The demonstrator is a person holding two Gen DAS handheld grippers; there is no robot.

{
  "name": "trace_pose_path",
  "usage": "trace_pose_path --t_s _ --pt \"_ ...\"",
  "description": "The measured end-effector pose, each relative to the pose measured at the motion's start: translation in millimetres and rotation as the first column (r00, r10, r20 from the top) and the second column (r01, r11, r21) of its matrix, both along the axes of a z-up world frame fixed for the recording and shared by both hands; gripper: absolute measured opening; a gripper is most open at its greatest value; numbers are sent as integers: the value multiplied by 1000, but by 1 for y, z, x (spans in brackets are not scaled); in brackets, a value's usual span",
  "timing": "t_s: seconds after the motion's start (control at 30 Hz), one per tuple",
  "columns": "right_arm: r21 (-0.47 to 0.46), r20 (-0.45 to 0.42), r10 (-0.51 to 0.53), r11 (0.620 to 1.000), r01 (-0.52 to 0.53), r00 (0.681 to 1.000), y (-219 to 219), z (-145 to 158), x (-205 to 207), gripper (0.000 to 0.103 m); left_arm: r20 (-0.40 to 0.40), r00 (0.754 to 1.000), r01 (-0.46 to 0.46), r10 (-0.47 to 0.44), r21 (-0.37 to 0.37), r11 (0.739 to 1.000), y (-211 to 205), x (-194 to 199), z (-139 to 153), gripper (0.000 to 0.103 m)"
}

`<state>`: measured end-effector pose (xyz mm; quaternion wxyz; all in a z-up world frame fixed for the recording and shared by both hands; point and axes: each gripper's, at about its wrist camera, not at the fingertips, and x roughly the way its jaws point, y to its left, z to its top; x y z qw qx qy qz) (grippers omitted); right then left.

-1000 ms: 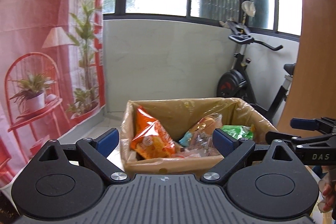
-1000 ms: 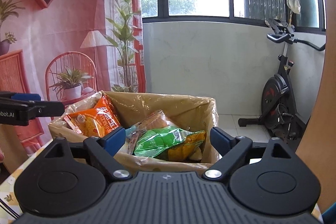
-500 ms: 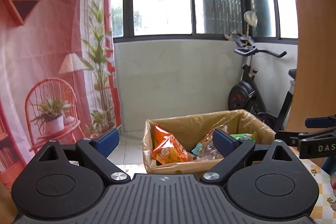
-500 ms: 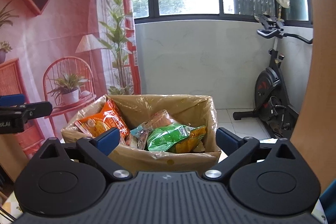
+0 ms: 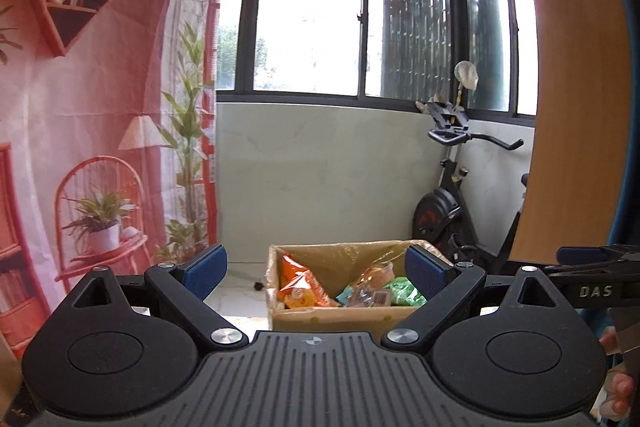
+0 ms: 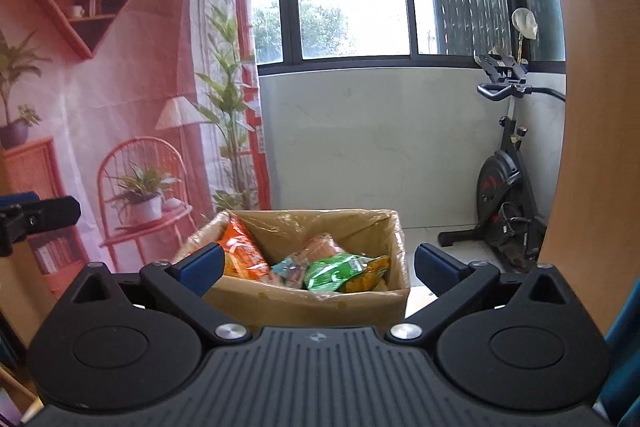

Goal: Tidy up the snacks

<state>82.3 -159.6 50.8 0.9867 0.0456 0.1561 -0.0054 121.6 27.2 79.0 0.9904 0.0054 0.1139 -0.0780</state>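
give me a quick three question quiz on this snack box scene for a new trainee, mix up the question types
1. True or false: the left gripper is shut on the orange chip bag.
2. Multiple choice: in the right wrist view, the green snack bag lies A) on the floor, B) inside the cardboard box, C) on the exercise bike.
3. Fill in: the right gripper has its jaws ____.

Key:
1. False; its jaws stand apart and hold nothing.
2. B
3. Open
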Motion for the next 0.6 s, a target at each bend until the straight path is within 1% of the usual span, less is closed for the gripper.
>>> trace_pose_path --t_s 0.13,0.27,0.4,0.6 --pt "3 -4 7 1000 -7 1000 7 5 -18 103 -21 1000 -11 10 -22 1000 5 -9 -1 97" --pt "7 -2 7 1000 -7 1000 12 6 -32 103 -9 1000 -27 27 10 1000 5 -17 -1 97" --pt "2 -7 6 1000 -6 1000 15 8 -36 103 -8 1000 -22 22 -9 1000 8 -20 1 97" --pt "11 0 -9 1000 9 1000 12 9 -40 103 -23 1000 -11 11 -9 1000 8 -18 -2 97"
